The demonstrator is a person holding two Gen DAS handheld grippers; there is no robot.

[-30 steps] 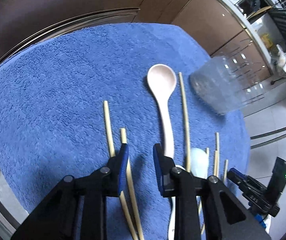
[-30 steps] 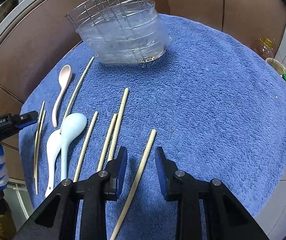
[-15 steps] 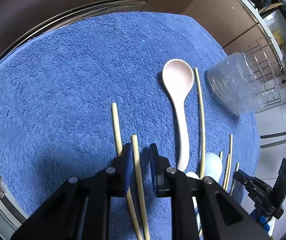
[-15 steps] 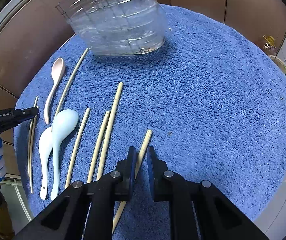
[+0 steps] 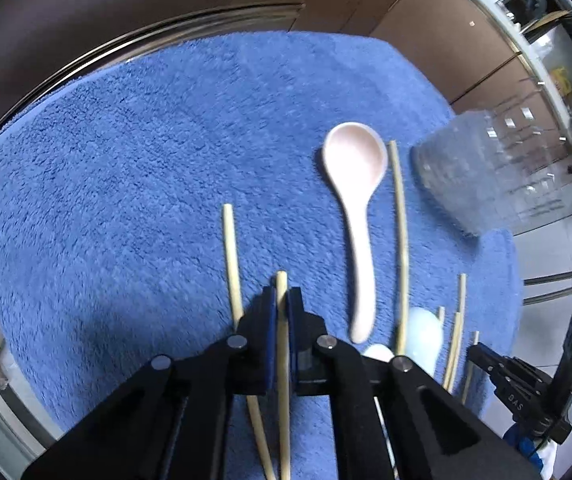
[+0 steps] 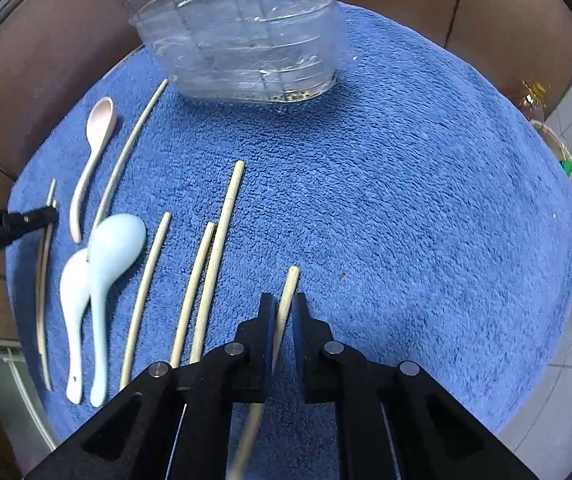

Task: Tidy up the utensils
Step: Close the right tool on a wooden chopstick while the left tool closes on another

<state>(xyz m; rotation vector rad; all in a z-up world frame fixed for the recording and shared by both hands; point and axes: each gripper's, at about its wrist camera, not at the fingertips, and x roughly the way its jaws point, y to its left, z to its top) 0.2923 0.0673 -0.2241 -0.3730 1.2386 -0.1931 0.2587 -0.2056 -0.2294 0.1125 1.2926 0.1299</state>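
Two claws, both just clamped. Left wrist view: left claw (image 5: pixel 282 304) now pinched on a chopstick (image 5: pixel 281 284) lying on the blue towel (image 5: pixel 126 160) — open a second ago. Right wrist view: right claw (image 6: pixel 283 312) likewise clenched on another chopstick (image 6: pixel 289 286) — ready for lifting toward the clear holder (image 6: pixel 242 40).

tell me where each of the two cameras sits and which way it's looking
Left wrist: rides the left gripper, looking steeply down at the blue terry towel; its black fingers are shut on a pale wooden chopstick.
Right wrist: rides the right gripper, looking steeply down; its fingers are shut on another wooden chopstick. A black gripper tip enters at the left edge.
Shared: the towel, the pink ceramic spoon, the clear plastic container with a wire rack.
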